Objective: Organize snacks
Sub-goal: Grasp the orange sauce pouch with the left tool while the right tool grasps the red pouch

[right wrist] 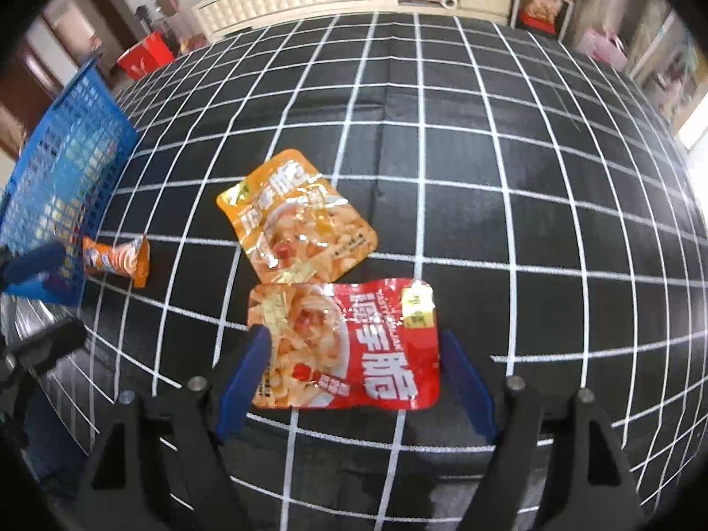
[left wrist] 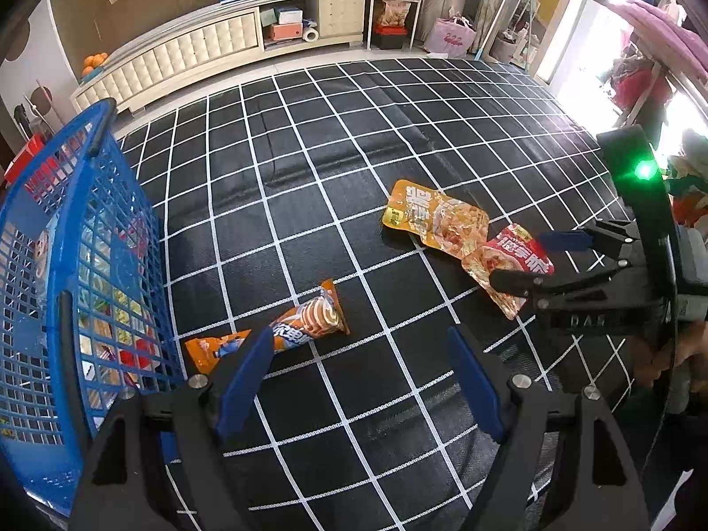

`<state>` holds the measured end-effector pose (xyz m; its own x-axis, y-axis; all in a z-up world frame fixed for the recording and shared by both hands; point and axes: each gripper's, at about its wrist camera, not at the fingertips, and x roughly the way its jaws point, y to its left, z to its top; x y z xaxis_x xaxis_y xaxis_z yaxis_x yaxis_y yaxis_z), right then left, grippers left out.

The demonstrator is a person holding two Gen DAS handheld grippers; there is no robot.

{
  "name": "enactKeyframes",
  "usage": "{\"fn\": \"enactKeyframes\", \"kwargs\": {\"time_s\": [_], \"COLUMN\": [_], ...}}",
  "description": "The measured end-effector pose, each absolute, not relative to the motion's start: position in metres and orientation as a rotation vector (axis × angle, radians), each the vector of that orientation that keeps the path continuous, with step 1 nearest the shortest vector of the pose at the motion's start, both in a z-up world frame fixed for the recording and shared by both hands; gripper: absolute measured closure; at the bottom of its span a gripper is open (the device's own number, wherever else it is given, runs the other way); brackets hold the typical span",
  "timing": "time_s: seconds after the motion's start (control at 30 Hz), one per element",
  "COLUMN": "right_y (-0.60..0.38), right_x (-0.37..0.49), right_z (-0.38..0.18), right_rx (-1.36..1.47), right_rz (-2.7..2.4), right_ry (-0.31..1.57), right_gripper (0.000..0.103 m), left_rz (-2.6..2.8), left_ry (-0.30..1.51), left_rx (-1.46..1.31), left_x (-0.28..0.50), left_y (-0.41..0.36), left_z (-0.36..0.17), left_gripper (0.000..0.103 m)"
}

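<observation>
Three snack packs lie on a black mat with a white grid. A long orange wrapper (left wrist: 287,332) (right wrist: 119,259) lies just beside the blue basket (left wrist: 57,265) (right wrist: 62,168). My left gripper (left wrist: 360,345) stands open above the mat, its left finger over one end of that wrapper. An orange pouch (left wrist: 436,219) (right wrist: 296,217) and a red pouch (left wrist: 509,265) (right wrist: 349,349) lie side by side. My right gripper (right wrist: 354,349) (left wrist: 526,259) is open and straddles the red pouch, its pads beside the pouch's edges without pressing.
The blue basket holds several snack packs. A cream cabinet (left wrist: 199,48) with boxes and a shelf rack (left wrist: 391,4) stand beyond the mat's far edge. A red box (right wrist: 146,57) sits behind the basket. A clothes rack (left wrist: 655,71) is at the right.
</observation>
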<state>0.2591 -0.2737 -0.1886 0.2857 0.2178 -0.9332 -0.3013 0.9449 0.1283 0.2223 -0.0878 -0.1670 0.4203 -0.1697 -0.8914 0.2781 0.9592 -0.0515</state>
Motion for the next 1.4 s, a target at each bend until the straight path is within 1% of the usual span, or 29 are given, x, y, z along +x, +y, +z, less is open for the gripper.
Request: {"fn": "enactKeyframes", "kwargs": {"time_s": [0.03,0.07,0.13,0.2,0.23,0.4,0.47,0.53,0.67,0.93,1.23,1.4], "right_y": [-0.27,-0.265,-0.26,-0.264,-0.265,-0.267,-0.271,-0.27,-0.276,-0.301,-0.325,-0.338], "right_x": [0.257,0.254,0.25,0.25,0.25,0.247,0.247,0.247,0.239,0.232,0.246,0.252], "right_z": [-0.188,-0.188,-0.188,-0.185,-0.184,-0.179,-0.174,-0.166,-0.153,-0.128,-0.123,-0.124], "right_rx": [-0.12,-0.174,-0.213,-0.185,-0.171,-0.153,-0.1,-0.053,-0.036,0.058,0.144,0.16], "right_rz": [0.343,0.338,0.351,0.37,0.379,0.396,0.406,0.409,0.42,0.427,0.377,0.367], "right_ry": [1.219,1.201,1.181,1.179,1.179,1.17,1.163,1.144,1.116,1.074,1.042,1.035], "right_gripper": [0.027,0.034,0.039,0.047,0.059,0.068,0.078,0.083,0.087,0.087,0.087,0.087], "left_rz": [-0.28,-0.28,-0.278,-0.279,-0.278,-0.275,-0.275,-0.276,-0.275,-0.301,-0.331,-0.377], "left_ry": [1.103,1.105,1.111,1.119,1.12,1.115,1.107,1.097,1.083,1.108,1.18,1.194], "left_rx": [0.106,0.099,0.084,0.072,0.068,0.053,0.059,0.06,0.052,0.027,-0.002,0.149], "left_x": [0.223,0.223,0.223,0.222,0.221,0.216,0.215,0.215,0.216,0.229,0.265,0.29], "left_y": [-0.087,-0.086,-0.083,-0.082,-0.082,-0.079,-0.078,-0.078,-0.08,-0.103,-0.134,-0.163], "left_z": [-0.168,-0.168,-0.17,-0.171,-0.172,-0.167,-0.162,-0.156,-0.146,-0.136,-0.16,-0.177], "left_gripper": [0.025,0.025,0.025,0.025,0.025,0.025,0.025,0.025,0.025,0.025,0.025,0.025]}}
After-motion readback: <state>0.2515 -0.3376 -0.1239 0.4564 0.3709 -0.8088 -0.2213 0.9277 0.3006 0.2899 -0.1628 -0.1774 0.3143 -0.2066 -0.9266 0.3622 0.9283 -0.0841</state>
